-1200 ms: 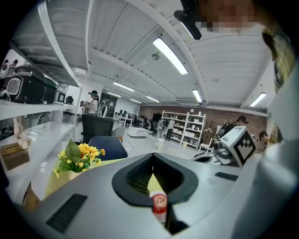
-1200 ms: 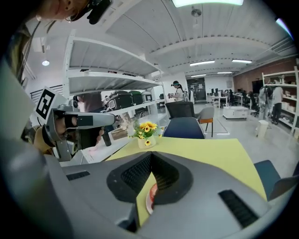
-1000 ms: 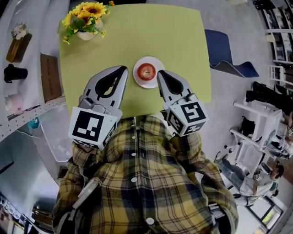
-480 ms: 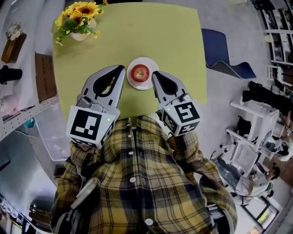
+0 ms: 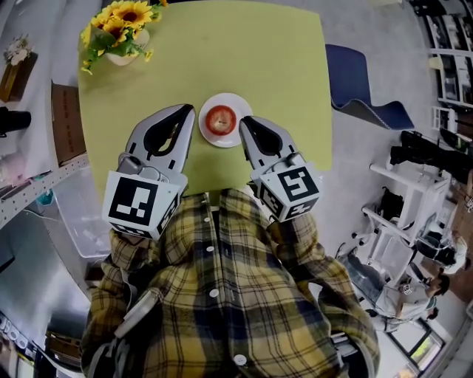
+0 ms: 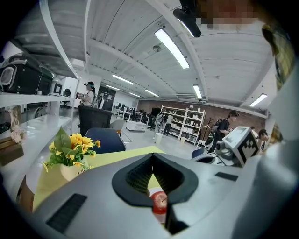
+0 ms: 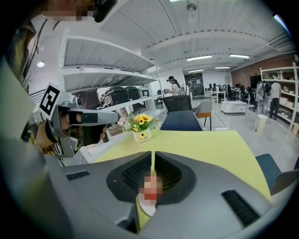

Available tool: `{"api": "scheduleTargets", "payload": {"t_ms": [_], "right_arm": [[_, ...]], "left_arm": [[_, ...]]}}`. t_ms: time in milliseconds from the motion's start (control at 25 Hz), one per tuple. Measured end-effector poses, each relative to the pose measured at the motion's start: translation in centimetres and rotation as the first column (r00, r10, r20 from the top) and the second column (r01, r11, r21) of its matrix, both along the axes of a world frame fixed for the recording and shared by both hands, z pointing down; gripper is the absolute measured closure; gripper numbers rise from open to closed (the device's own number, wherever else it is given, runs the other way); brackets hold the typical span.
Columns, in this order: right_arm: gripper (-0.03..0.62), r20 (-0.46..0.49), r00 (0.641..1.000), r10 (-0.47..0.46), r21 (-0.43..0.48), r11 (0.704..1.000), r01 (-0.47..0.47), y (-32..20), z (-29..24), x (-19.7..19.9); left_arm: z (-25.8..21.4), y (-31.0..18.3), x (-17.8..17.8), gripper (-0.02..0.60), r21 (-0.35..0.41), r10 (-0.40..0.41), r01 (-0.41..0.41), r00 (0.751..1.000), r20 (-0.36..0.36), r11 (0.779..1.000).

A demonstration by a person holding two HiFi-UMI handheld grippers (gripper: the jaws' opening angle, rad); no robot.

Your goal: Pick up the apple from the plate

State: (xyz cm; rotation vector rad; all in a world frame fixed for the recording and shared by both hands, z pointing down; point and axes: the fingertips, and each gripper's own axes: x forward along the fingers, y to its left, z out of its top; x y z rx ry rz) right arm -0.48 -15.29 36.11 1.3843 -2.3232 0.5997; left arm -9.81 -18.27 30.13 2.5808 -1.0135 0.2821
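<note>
A red apple (image 5: 220, 118) sits on a small white plate (image 5: 235, 100) near the front of the yellow-green table (image 5: 244, 52). My left gripper (image 5: 191, 109) lies just left of the plate, shut and holding nothing. At the plate's right edge my right gripper (image 5: 244, 122) is also shut and holds nothing. In the left gripper view the apple (image 6: 160, 200) and plate (image 6: 160, 215) show below the closed tips (image 6: 153, 155). In the right gripper view the plate (image 7: 148, 208) shows behind the closed tips (image 7: 152, 153), with the apple under a blurred patch.
A vase of sunflowers (image 5: 118, 22) stands at the table's far left corner. A blue chair (image 5: 355, 81) is off the right side. White shelving (image 5: 29, 170) with boxes and bottles runs along the left. People stand far back in the room.
The table, plate and both grippers have slid a little left in the head view. Both grippers stay shut on either side of the plate, the left one barely shifted.
</note>
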Motion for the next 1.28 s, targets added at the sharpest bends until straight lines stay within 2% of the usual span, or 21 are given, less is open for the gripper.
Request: {"api": "scheduleTargets", "payload": {"t_ms": [200,280,880,1080,1280], "right_arm": [[0.589,0.022,1.000,-0.005,-0.009,1.000,0.005,-0.1,0.4,0.4],[0.523,0.029,0.999,-0.022,-0.018,1.000,0.023,0.0,0.8,0.3],[0.298,0.050,0.992,-0.120,-0.068,0.990,0.123,1.2,3.8,-0.7],[0.224,0.023,0.982,-0.189,-0.082,0.978,0.191,1.3,5.3,-1.8],[0.197,-0.013,0.976,-0.220,-0.101,0.971,0.217,1.1,7.2,-2.1]], "left_arm": [[0.6,-0.2,0.3,0.572,-0.011,-0.006,0.006,1.000,0.009,1.000],[1.0,-0.2,0.4,0.574,-0.017,-0.007,0.007,1.000,0.013,1.000],[3.6,-0.1,1.1,0.573,-0.062,0.006,-0.004,0.999,0.037,0.998],[4.6,-0.1,0.9,0.574,-0.074,0.003,0.000,0.999,0.046,0.997],[5.9,0.0,0.6,0.572,-0.089,-0.010,0.015,0.998,0.056,0.996]]}}
